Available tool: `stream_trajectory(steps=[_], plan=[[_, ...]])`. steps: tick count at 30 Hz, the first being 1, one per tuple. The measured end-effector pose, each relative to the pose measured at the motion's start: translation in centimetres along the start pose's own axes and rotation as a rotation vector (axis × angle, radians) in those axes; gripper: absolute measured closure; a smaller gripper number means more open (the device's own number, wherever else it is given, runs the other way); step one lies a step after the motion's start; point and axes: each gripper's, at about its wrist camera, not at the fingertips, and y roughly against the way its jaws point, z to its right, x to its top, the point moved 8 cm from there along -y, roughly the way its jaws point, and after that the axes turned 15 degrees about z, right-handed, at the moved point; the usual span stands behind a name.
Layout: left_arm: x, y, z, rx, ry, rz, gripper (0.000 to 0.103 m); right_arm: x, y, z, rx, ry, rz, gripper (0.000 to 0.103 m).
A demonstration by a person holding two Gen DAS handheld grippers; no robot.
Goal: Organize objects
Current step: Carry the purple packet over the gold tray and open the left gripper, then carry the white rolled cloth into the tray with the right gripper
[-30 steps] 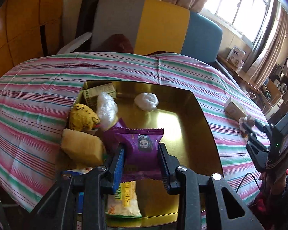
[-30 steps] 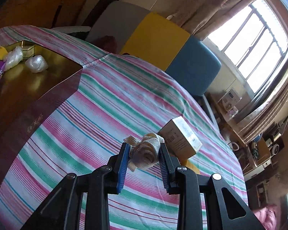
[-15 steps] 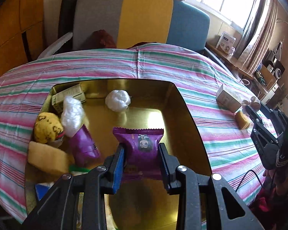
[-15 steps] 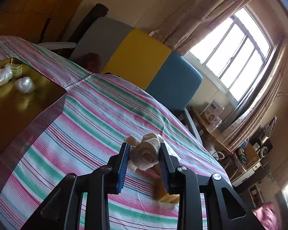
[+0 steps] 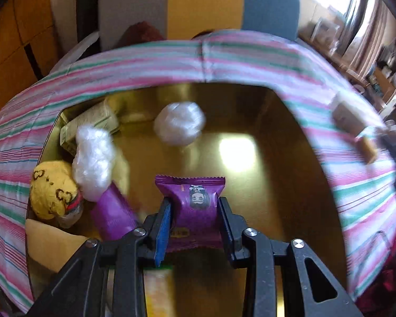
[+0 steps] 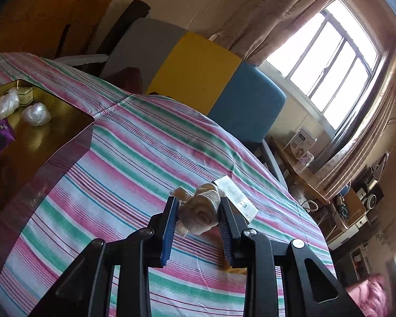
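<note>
My left gripper [image 5: 195,208] is shut on a purple snack packet [image 5: 195,200] and holds it above the gold tray [image 5: 290,185]. The tray holds a white plastic ball [image 5: 179,126], a crumpled clear bag [image 5: 93,158], a yellow knitted toy [image 5: 52,190], a second purple packet [image 5: 113,219], a pale carton [image 5: 89,121] and a tan sponge [image 5: 50,243]. My right gripper [image 6: 198,211] is shut on a beige rolled cloth [image 6: 199,212], held above the striped tablecloth [image 6: 134,174] to the right of the tray [image 6: 52,132].
A small white box [image 6: 236,198] and a yellow-brown block [image 5: 367,148] lie on the cloth right of the tray. A grey, yellow and blue chair back [image 6: 198,79] stands behind the table. Shelves with clutter [image 6: 356,200] are at the right under the window.
My left gripper with the purple packet has moved right and forward over the tray. My right gripper has lifted the cloth roll off the table and away from the white box.
</note>
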Motion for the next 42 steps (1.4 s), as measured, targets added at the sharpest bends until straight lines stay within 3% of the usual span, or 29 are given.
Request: stream_trajectory(steps=[11, 24, 31, 42], plan=[[-0.1, 3.3, -1.9, -0.033, 0.082, 0.071, 0.056, -1.1, -0.4, -1.0, 0.042, 0.002, -0.036, 0.072], [0.2, 10.0, -5.2, 0.093, 0.08, 0.204, 0.055, -1.4, -1.0, -1.4, 0.078, -0.043, -0.105, 0.072], [0.0, 12.2, -6.0, 0.101, 0.073, 0.249, 0.055, 2.7, 0.4, -3.7, 0.164, -0.123, -0.077, 0.072], [-0.7, 13.3, -7.4, 0.099, 0.093, 0.265, 0.055, 10.4, 0.7, -12.6, 0.434, -0.275, -0.071, 0.072]])
